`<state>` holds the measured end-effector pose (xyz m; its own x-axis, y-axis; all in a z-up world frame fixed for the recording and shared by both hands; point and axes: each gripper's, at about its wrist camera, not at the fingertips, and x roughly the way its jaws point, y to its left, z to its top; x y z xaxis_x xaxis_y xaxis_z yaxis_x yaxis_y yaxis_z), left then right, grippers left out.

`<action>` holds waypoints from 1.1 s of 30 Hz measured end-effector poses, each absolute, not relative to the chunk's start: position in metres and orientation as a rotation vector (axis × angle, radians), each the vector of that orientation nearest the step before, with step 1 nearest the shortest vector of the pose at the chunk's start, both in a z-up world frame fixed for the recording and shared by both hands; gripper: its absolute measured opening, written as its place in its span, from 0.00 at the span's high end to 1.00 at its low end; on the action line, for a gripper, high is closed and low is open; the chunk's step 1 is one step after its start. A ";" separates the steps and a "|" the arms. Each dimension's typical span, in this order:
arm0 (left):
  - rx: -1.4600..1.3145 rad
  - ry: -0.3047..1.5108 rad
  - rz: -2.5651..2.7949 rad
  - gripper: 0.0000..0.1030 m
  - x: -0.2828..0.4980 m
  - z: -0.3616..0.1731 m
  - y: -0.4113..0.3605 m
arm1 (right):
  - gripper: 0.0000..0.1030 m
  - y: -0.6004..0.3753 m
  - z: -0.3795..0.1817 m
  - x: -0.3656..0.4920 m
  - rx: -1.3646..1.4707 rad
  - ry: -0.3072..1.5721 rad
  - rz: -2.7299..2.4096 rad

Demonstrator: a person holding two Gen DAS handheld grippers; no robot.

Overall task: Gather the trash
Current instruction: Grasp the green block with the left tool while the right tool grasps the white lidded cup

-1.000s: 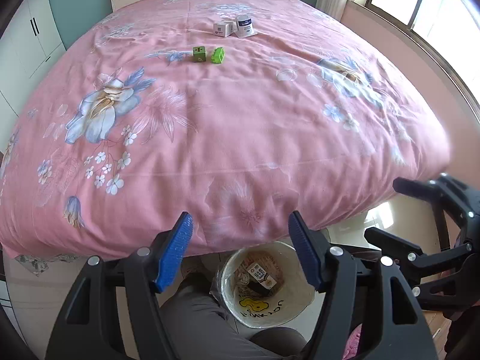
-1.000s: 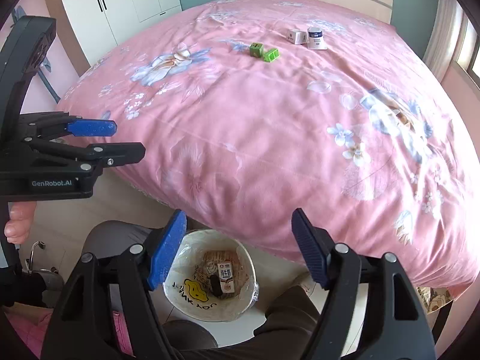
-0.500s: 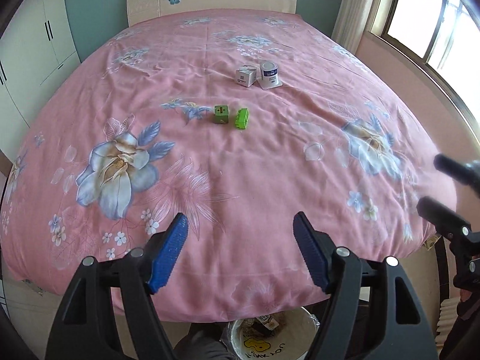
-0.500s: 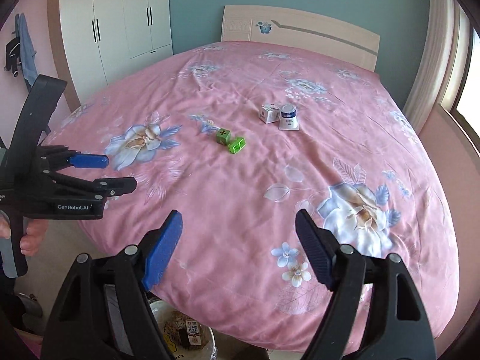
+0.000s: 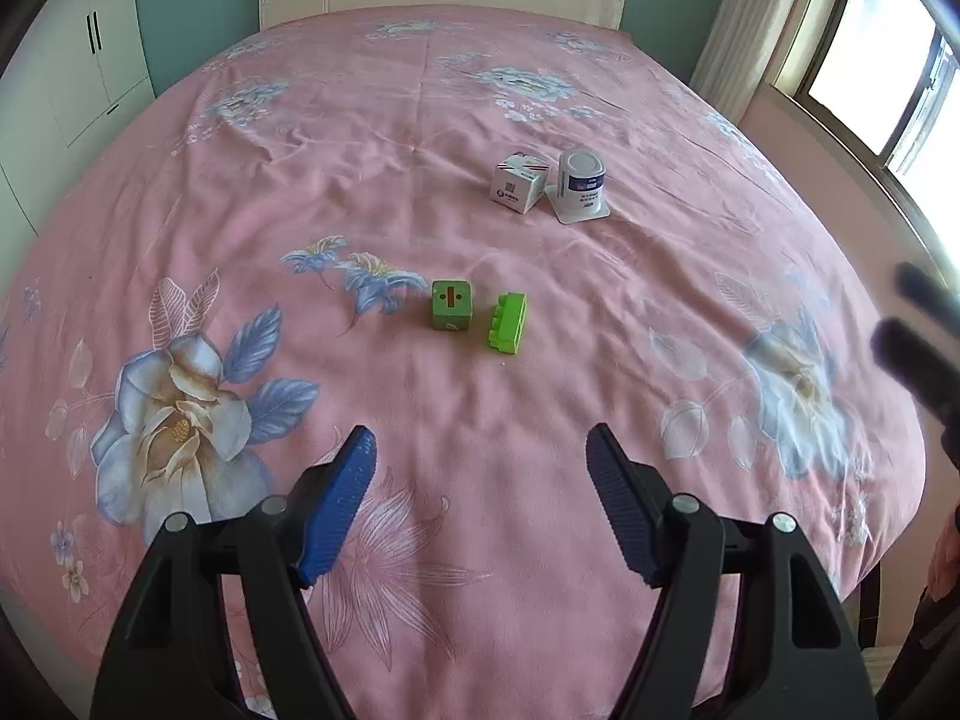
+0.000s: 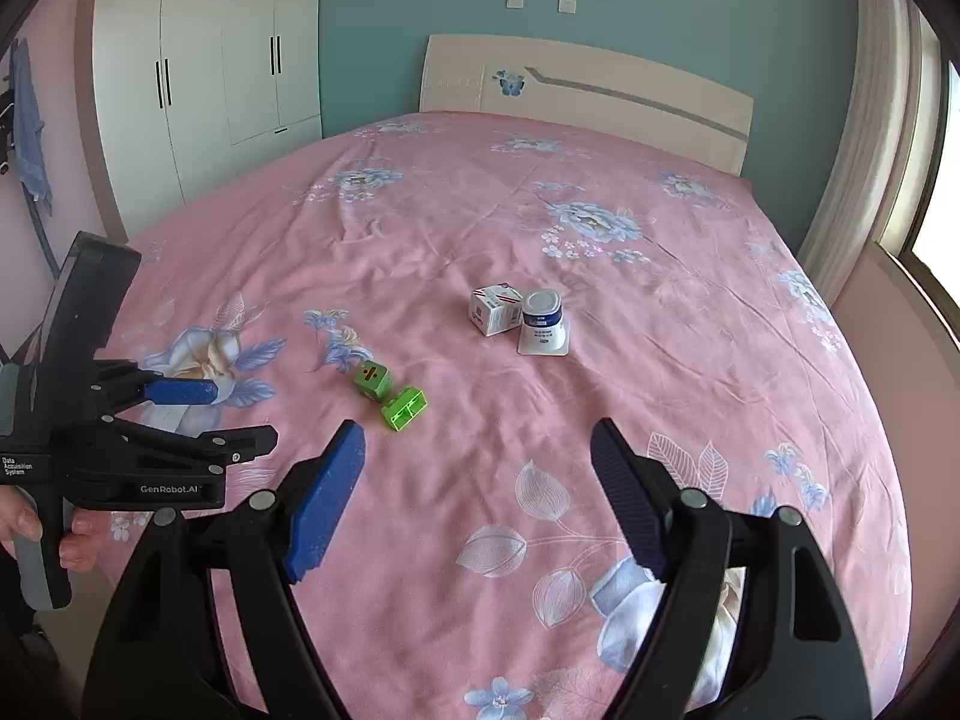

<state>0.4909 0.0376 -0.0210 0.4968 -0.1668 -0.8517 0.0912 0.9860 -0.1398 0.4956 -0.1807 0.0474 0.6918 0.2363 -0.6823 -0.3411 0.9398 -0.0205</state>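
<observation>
On the pink flowered bed [image 5: 420, 120] lie a small white carton [image 5: 519, 181] and, touching its right side, an upturned white cup with a blue label [image 5: 581, 183]. Nearer to me lie a green cube [image 5: 450, 305] and a green toy brick [image 5: 507, 323]. My left gripper [image 5: 480, 468] is open and empty, over the bed well short of the green pieces. My right gripper [image 6: 477, 456] is open and empty too, near the brick [image 6: 404, 407], the cube [image 6: 372, 381], the carton [image 6: 495, 309] and the cup [image 6: 542, 324]. The left gripper shows at the left of the right wrist view [image 6: 207, 417].
A headboard [image 6: 588, 102] stands at the far end of the bed. White wardrobes [image 6: 204, 84] line the left wall. A window with curtains [image 5: 870, 72] is on the right. The right gripper's blurred fingers [image 5: 918, 354] show at the right edge of the left wrist view.
Both grippers have risen from over the trash bin at the foot of the bed and moved forward over the bed. The bin has dropped out of view. Both stay open.
</observation>
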 end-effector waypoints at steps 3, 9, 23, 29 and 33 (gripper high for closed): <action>-0.109 1.058 -0.146 0.27 0.522 -0.039 0.041 | 0.24 -0.177 0.036 0.537 -0.148 0.740 0.312; -0.153 1.116 -0.132 0.27 0.575 -0.080 0.043 | 0.22 -0.178 -0.007 0.628 -0.097 0.784 0.294; -0.071 1.120 -0.091 0.27 0.634 -0.137 0.031 | 0.22 -0.157 -0.111 0.776 -0.225 0.875 0.217; -0.002 1.087 -0.069 0.39 0.643 -0.140 0.023 | 0.36 -0.152 -0.131 0.802 -0.234 0.885 0.185; 0.039 1.073 -0.076 0.66 0.645 -0.140 0.015 | 0.53 -0.155 -0.142 0.813 -0.198 0.915 0.187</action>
<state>0.6452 0.0147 -0.1396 0.4748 -0.0428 -0.8791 0.0811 0.9967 -0.0047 0.8127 -0.1550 -0.1421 0.5964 0.0759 -0.7991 -0.2435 0.9657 -0.0900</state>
